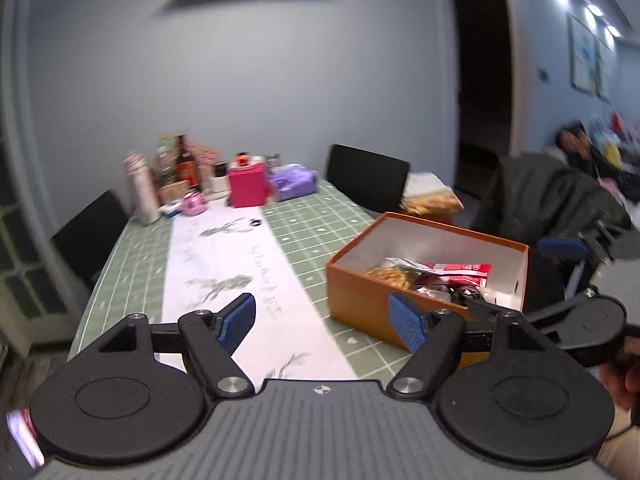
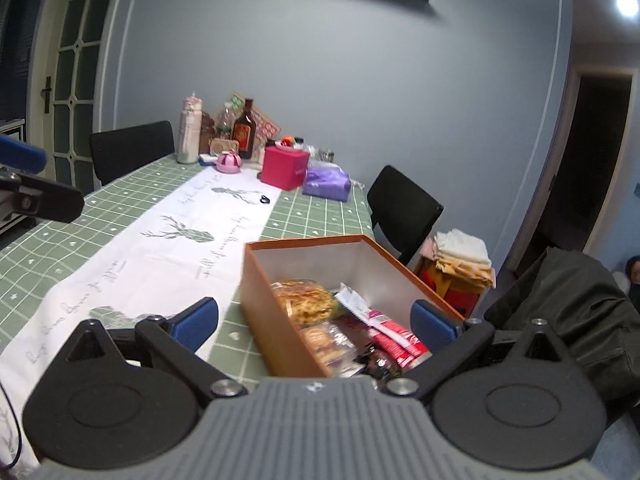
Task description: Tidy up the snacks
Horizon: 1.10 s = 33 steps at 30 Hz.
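Observation:
An orange cardboard box (image 1: 360,304) with a white inside stands near the table's right edge and holds several snack packets (image 1: 436,276). It also shows in the right wrist view (image 2: 272,304), with a yellow-orange packet (image 2: 306,300) and a red packet (image 2: 394,336) inside. My left gripper (image 1: 326,322) is open and empty, above the table to the left of the box. My right gripper (image 2: 316,322) is open and empty, just in front of the box's near end. The right gripper's body also shows at the right of the left wrist view (image 1: 576,256).
The table (image 1: 304,216) has a green checked cloth with a white runner (image 2: 160,248). At its far end stand bottles (image 1: 185,160), a pink box (image 1: 248,184) and a purple pack (image 1: 292,182). Black chairs (image 1: 366,178) stand around it. A dark jacket (image 2: 580,312) hangs at the right.

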Each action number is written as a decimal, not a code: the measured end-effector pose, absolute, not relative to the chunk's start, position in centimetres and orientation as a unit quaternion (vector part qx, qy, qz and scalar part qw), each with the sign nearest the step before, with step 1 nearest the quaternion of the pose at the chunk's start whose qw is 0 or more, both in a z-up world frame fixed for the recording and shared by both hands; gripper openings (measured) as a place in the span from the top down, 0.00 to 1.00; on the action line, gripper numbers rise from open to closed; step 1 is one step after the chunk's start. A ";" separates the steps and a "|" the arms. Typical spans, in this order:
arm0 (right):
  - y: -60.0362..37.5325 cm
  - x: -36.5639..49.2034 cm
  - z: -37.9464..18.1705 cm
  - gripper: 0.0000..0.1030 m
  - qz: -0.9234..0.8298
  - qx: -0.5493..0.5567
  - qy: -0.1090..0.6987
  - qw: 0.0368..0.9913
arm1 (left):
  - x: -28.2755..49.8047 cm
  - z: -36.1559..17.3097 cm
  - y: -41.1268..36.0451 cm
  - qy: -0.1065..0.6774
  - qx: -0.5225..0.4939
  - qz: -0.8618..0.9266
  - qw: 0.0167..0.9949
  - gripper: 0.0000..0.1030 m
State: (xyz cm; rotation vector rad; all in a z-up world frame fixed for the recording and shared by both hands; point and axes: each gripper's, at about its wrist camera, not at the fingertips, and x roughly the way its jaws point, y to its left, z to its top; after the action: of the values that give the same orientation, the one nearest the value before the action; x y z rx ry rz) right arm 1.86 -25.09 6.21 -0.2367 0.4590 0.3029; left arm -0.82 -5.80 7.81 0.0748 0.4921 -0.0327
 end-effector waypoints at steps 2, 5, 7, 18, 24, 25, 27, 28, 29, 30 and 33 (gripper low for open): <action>-24.8 0.1 5.8 0.03 0.141 -0.098 0.223 0.960 | -2.1 6.8 -5.2 0.238 0.023 0.008 0.971 0.14; -24.8 -1.6 5.0 0.03 0.131 -0.058 0.230 0.963 | -3.6 5.0 -4.6 0.239 0.019 0.037 0.970 0.10; -24.7 -2.5 4.4 0.03 0.122 -0.045 0.235 0.963 | -4.2 3.7 -4.2 0.242 0.017 0.046 0.969 0.10; -22.1 -6.2 1.0 0.03 0.103 -0.073 0.199 0.972 | -3.6 -2.0 -3.2 0.265 0.005 0.065 0.962 0.10; -21.2 -5.4 -0.8 0.03 0.118 -0.070 0.228 0.964 | -3.4 -4.0 -2.6 0.288 -0.005 0.075 0.955 0.10; -21.0 -5.2 -1.0 0.03 0.118 -0.071 0.233 0.963 | -3.4 -4.2 -2.5 0.293 -0.006 0.076 0.953 0.10; -20.9 -4.9 -1.5 0.03 0.119 -0.067 0.242 0.961 | -3.3 -4.6 -2.3 0.302 -0.008 0.076 0.950 0.10; -20.8 -4.8 -1.6 0.03 0.119 -0.066 0.245 0.960 | -3.1 -4.8 -2.1 0.306 -0.010 0.076 0.949 0.10; -20.8 -4.7 -1.7 0.03 0.118 -0.065 0.247 0.960 | -3.1 -4.9 -2.0 0.307 -0.011 0.076 0.948 0.10; -20.7 -4.7 -1.8 0.03 0.118 -0.065 0.248 0.959 | -3.2 -5.0 -1.9 0.308 -0.012 0.077 0.948 0.10; -20.6 -4.6 -2.1 0.03 0.118 -0.066 0.254 0.958 | -3.2 -5.0 -1.9 0.311 -0.010 0.077 0.947 0.10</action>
State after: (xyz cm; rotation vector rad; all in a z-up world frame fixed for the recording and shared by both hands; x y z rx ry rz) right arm -4.56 -20.57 -2.08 -0.1345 0.5145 0.2393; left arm -3.16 -1.93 -5.00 -0.0202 0.6325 0.1568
